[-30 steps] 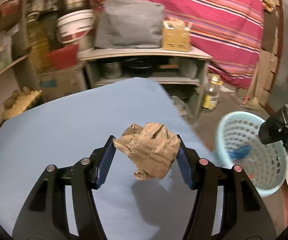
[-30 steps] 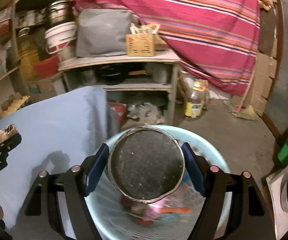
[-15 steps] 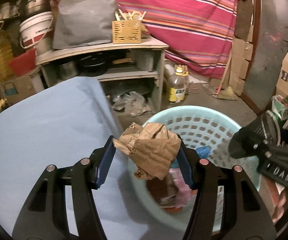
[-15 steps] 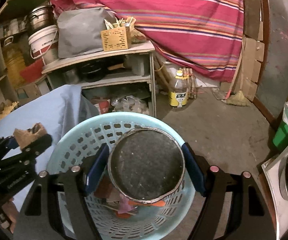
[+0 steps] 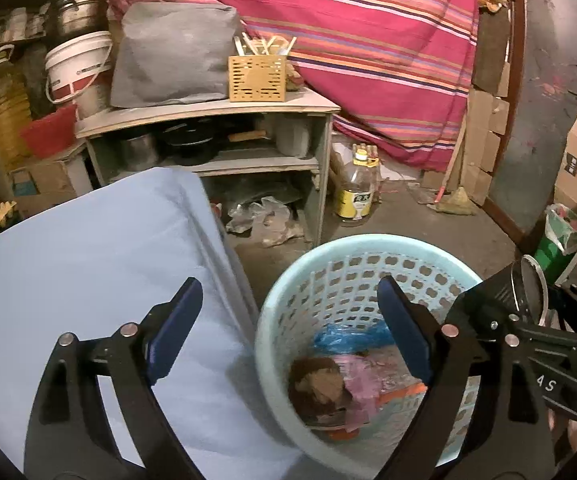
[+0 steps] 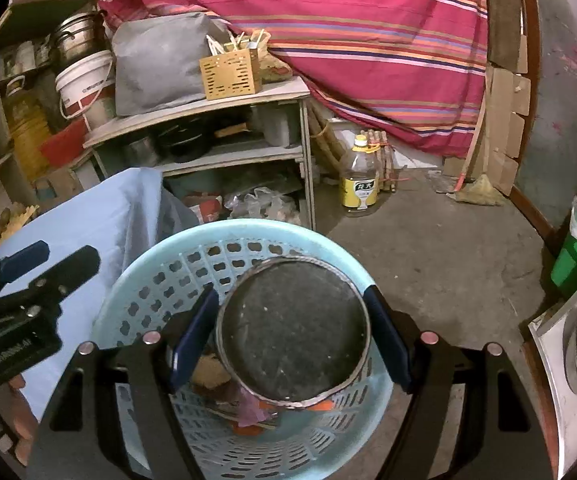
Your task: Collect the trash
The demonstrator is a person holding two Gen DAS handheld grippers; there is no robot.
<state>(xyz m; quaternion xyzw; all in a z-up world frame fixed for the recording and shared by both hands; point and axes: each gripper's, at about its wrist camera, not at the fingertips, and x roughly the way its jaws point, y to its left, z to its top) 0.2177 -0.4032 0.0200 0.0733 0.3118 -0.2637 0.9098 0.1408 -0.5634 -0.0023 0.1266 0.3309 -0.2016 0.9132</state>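
My left gripper (image 5: 288, 332) is open and empty over the near rim of a light blue plastic basket (image 5: 328, 252) that stands on the floor beside the table. The crumpled brown paper (image 5: 320, 386) lies inside the basket on pink, blue and orange trash. My right gripper (image 6: 290, 332) is shut on a round black can (image 6: 292, 332) with a metal rim and holds it over the same basket (image 6: 160, 256). The right gripper with the can also shows at the right edge of the left wrist view (image 5: 528, 312). The left gripper shows at the left of the right wrist view (image 6: 44, 264).
A table with a light blue cloth (image 5: 88, 264) lies left of the basket. Behind stand a grey shelf unit (image 5: 216, 140) with pots and a wooden box (image 5: 257, 78), a yellow-labelled bottle (image 5: 358, 196) on the floor, a striped red cloth, and a green bin (image 6: 576, 252) at the right.
My left gripper carried the crumpled paper from over the table to over the basket, then opened; the paper dropped into the basket. My right gripper kept its hold on the can over the basket.
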